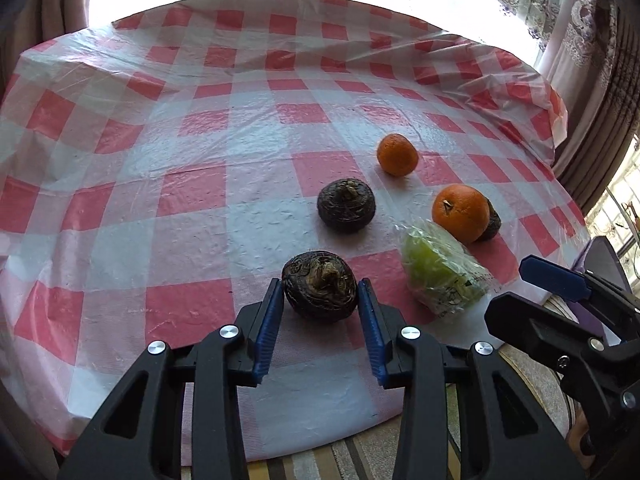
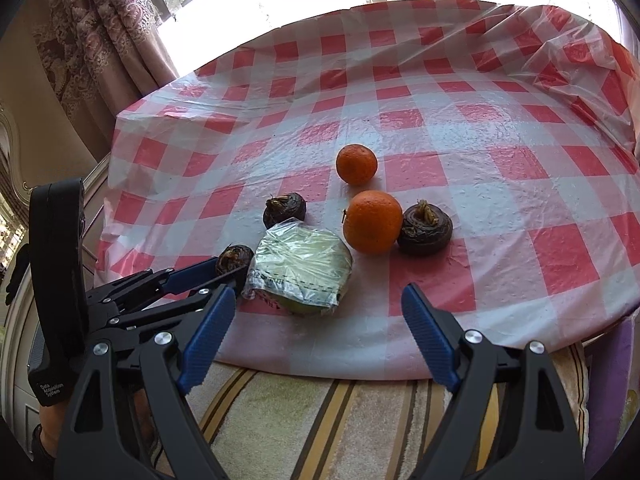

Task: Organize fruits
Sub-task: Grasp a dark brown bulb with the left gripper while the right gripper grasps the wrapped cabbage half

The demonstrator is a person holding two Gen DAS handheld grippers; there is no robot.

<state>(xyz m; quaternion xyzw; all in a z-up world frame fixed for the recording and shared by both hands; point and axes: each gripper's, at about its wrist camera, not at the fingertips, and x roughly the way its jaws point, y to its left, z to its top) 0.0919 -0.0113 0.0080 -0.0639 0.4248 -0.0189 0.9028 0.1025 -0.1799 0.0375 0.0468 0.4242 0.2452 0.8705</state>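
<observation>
My left gripper (image 1: 320,284) has its blue pads against both sides of a dark water chestnut (image 1: 319,285) on the checked tablecloth, near the front edge; it also shows in the right wrist view (image 2: 234,258). A second chestnut (image 1: 346,205) lies beyond it. Two oranges (image 1: 397,155) (image 1: 461,212) lie to the right, with a third chestnut (image 2: 427,229) behind the nearer orange. A green fruit wrapped in plastic (image 2: 302,266) lies at the front. My right gripper (image 2: 318,300) is open and empty, over the table's front edge.
The round table (image 1: 160,140) has a red and white checked plastic cover, crumpled at the far right (image 2: 560,48). Curtains and bright windows stand behind. A striped cushion (image 2: 300,420) lies below the front edge.
</observation>
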